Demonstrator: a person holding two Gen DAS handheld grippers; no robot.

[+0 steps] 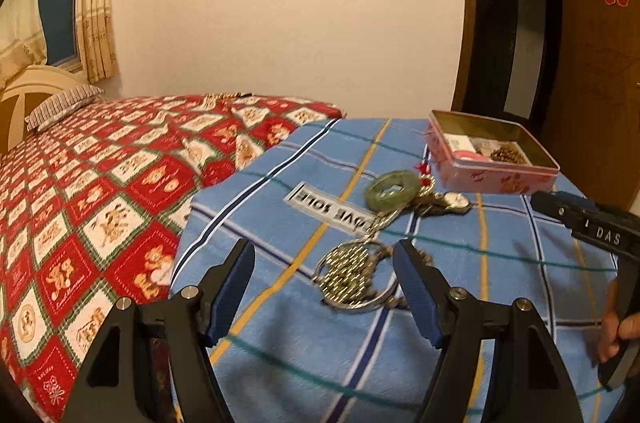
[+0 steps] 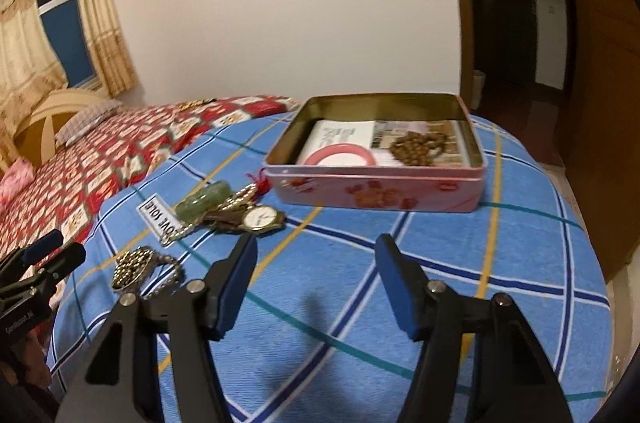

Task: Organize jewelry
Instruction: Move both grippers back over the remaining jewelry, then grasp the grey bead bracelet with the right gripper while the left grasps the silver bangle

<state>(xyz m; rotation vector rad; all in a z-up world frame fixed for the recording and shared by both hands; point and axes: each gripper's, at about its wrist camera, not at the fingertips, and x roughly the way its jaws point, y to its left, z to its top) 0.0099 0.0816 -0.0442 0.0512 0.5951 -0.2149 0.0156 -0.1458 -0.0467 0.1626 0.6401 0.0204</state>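
My left gripper [image 1: 324, 255] is open and empty, just short of a silver bangle with a heap of gold beads [image 1: 354, 275]. Beyond lie a green jade ring [image 1: 392, 188] and a wristwatch [image 1: 454, 201]. An open pink tin [image 1: 496, 179] at the far right holds a pink bangle [image 2: 340, 156] and a brown bead string [image 2: 418, 147]. My right gripper [image 2: 316, 249] is open and empty, above the blue cloth in front of the tin [image 2: 380, 191]. The watch [image 2: 260, 217], jade ring [image 2: 204, 201] and bead heap [image 2: 132, 267] lie to its left.
The jewelry lies on a blue plaid cloth [image 1: 280, 263] over a round table. A bed with a red patterned cover [image 1: 100, 183] stands at the left. The other gripper shows at the right edge in the left wrist view [image 1: 592, 223]. A dark doorway is at the back right.
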